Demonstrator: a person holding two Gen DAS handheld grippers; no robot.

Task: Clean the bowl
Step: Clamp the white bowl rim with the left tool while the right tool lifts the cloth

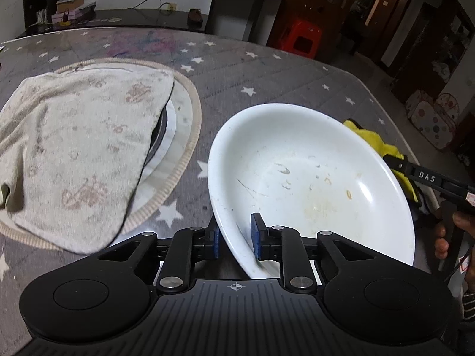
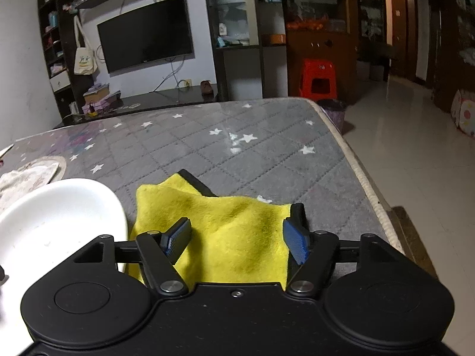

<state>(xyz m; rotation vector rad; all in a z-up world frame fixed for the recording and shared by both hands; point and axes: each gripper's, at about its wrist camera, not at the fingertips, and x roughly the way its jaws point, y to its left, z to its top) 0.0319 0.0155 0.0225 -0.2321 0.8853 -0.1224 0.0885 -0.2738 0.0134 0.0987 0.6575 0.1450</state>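
On quilted grey cloth (image 2: 267, 154), glossy round bowl (image 1: 311, 178), fuzzy yellow rag (image 2: 237, 237).

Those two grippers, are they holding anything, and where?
The left gripper pinches the white bowl by its near rim. The right gripper is open over the yellow cloth, holding nothing.

This is a home living room. A flat television (image 2: 145, 46) hangs on the white wall, the landmark here. Left of it, dark shelves (image 2: 55, 50) hold small household items, and a cloth tote bag (image 2: 84, 56) hangs between them and the screen. Below it runs a low dark cabinet (image 2: 148, 98). Right of it stand a glass-fronted cupboard (image 2: 234, 14) and a red plastic stool (image 2: 318, 78). In front of it lies a grey star-patterned quilted surface (image 2: 267, 148).
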